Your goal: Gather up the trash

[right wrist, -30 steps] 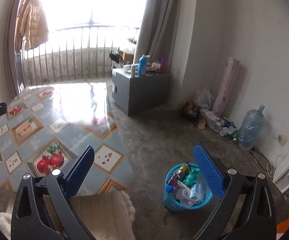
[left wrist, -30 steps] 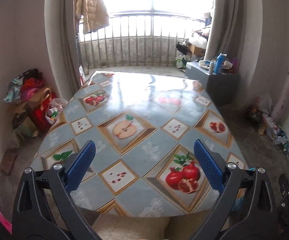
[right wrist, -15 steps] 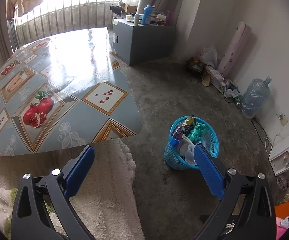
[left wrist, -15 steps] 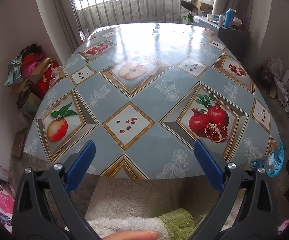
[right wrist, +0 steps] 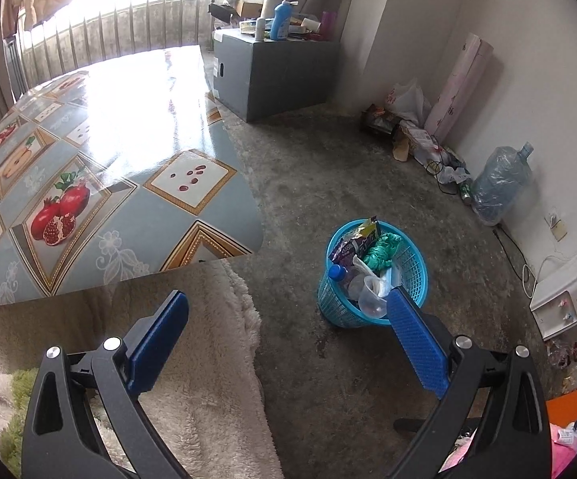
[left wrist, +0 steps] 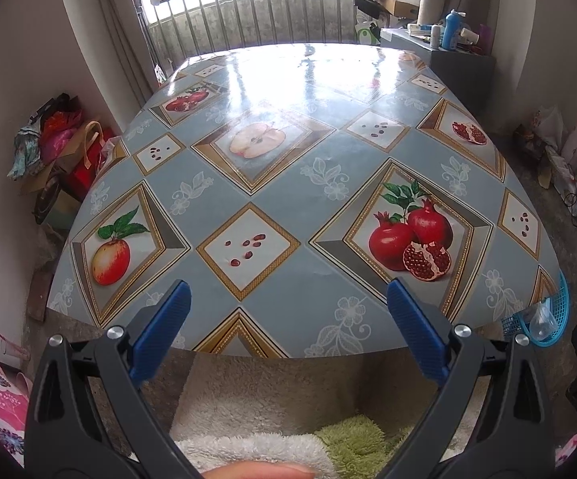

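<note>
Both grippers, left (left wrist: 284, 319) and right (right wrist: 286, 321), gape wide and empty; the heaped bin (right wrist: 372, 275), beside the table (right wrist: 192, 235) corner, could spill if nudged.

Daylight through a barred window (left wrist: 272, 4) glares on the fruit-patterned table (left wrist: 288, 183); bare concrete floor (right wrist: 348, 175).

Left gripper (left wrist: 286, 311) spread wide and empty, right gripper (right wrist: 288, 319) likewise, both angled downward
</note>
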`<action>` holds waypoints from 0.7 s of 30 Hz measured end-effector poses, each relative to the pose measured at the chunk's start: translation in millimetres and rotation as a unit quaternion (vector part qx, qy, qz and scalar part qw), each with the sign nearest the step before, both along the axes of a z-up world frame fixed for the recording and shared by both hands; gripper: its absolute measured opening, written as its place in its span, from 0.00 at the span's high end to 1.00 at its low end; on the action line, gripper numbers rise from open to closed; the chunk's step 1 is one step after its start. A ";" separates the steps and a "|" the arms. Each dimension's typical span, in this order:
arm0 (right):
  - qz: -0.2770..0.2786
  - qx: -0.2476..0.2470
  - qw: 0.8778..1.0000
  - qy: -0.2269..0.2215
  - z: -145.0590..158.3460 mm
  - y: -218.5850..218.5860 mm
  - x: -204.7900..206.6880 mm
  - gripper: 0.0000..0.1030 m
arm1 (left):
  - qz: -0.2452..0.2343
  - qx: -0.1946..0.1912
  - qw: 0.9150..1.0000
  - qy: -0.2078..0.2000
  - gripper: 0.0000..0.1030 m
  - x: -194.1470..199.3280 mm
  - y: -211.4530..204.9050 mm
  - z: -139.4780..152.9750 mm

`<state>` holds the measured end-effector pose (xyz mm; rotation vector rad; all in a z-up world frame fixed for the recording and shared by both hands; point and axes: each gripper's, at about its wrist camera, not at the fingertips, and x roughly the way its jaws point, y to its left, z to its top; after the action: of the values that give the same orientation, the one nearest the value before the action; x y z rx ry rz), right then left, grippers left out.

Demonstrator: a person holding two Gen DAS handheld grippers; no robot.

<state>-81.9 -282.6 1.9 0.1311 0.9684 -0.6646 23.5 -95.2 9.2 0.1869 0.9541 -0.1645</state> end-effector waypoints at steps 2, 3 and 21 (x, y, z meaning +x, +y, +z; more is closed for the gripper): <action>-0.002 0.001 1.000 0.000 0.6 -0.6 -1.0 0.06 | -0.002 0.000 1.000 -0.003 0.08 -1.2 -0.7 1.4; -0.003 0.001 1.000 -0.001 0.9 -0.4 -2.2 0.06 | -0.004 0.000 1.000 -0.004 0.08 -2.3 -1.3 2.4; -0.014 -0.005 1.000 -0.007 7.7 -0.9 -10.6 0.06 | -0.013 0.001 1.000 -0.009 0.08 -7.8 -2.1 6.5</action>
<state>-92.5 -283.5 9.6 0.1406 0.9521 -0.6922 15.7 -97.2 15.7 0.2016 0.9340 -0.1853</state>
